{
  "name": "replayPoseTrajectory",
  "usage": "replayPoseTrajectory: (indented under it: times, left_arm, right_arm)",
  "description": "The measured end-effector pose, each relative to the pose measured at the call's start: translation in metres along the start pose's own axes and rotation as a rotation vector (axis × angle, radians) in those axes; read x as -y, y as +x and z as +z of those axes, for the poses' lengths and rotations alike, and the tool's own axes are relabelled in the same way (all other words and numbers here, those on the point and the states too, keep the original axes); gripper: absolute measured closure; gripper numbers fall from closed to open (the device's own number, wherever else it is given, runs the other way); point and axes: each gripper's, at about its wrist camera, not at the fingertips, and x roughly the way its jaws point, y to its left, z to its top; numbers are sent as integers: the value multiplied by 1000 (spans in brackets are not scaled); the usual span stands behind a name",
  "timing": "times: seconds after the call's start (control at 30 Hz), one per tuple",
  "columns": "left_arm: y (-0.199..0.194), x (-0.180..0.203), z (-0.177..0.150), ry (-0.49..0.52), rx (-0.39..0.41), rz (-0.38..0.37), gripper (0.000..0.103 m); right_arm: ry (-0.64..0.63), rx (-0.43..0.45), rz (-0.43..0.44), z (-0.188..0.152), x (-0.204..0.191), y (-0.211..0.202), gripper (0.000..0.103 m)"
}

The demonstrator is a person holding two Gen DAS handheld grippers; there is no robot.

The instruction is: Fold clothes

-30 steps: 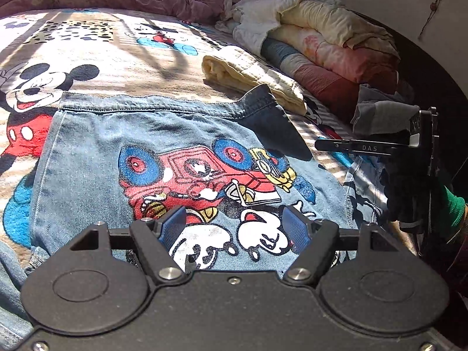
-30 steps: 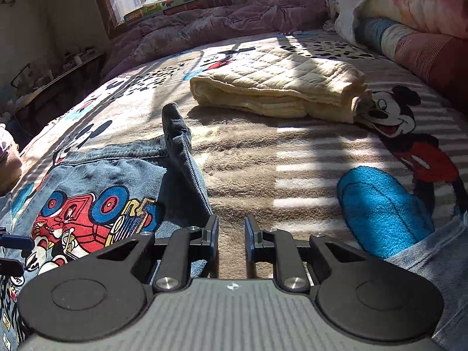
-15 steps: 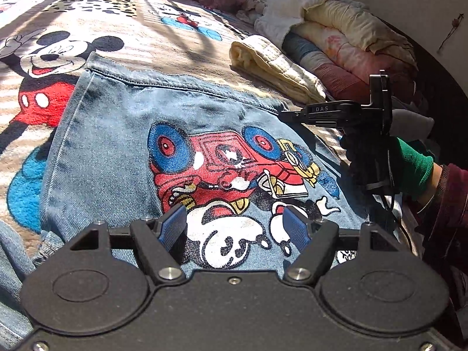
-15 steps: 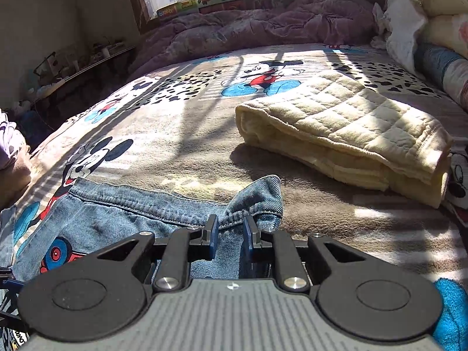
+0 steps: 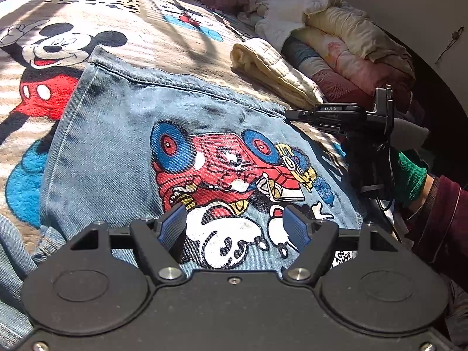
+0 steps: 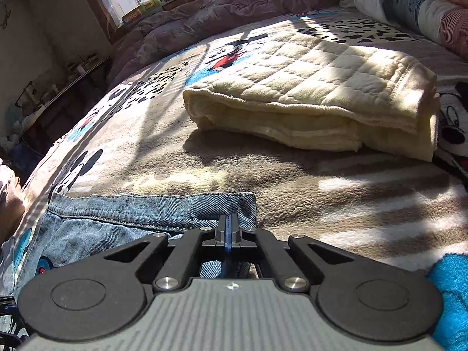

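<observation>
A denim garment point(image 5: 117, 146) printed with a red cartoon car is lying spread flat on a cartoon-mouse blanket point(image 5: 44, 44) covering a bed, its stitched hem running crosswise at the far edge, away from the person. The right gripper point(image 6: 230, 228) is pinching the far right corner of that hem, its two fingers pressed tight together with a sliver of denim between them, the corner lying low against the blanket. The left gripper point(image 5: 234, 228) is hovering over the near part of the garment, above the white printed figures, its blue-padded fingers spread wide and holding nothing. So the right hand is sitting at the hem's right end while the left is nearer the person, over the middle of the cloth; the hem's left corner is lying well off to the left, with no gripper on it. Any fold is likely turning on that held corner travelling across or toward the person. Just beyond the hem, a folded cream quilted blanket point(image 6: 316, 93) is resting, with rolled bedding point(image 5: 336, 49) piled farther right.
</observation>
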Motion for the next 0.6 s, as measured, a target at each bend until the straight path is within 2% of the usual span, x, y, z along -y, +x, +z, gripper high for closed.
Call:
replayPoseTrajectory:
  times: [0.07,0.1,0.23,0.3,0.37,0.4,0.47,0.5,0.53,0.57,0.6]
  left_arm:
    - [-4,-2,1,-10,15,-16,30]
    - [-9,-3,3,-14,40,-27,30]
    - [-36,-11,34,16,218,-60,30]
    - [-40,-34,58,-83,281,-109,30]
    - [-32,-65,75,-217,303,-177,30]
    - [-26,-78,80,-262,293,-185,30]
    - [-10,-101,87,-348,260,-141,28]
    - [-1,-114,90,-394,234,-85,28]
    - [5,-126,88,-441,211,-21,30]
    - [7,-137,83,-483,214,-17,40]
    - [7,-144,81,-512,215,-21,38]
  right_arm:
    - [8,16,4,0,1,-6,102]
    - [12,24,7,1,1,-8,92]
    - [-68,42,11,1,-15,-23,91]
    - [-99,42,31,0,-23,-26,91]
    - [-117,40,47,-1,-27,-27,91]
    - [-118,39,52,-1,-27,-27,91]
    - [-82,41,69,-3,-21,-24,91]
    - [-40,45,82,-4,-14,-22,91]
    - [-12,44,76,-5,-8,-19,91]
    - [34,16,52,-9,4,-11,92]
    - [40,14,49,-11,6,-11,103]
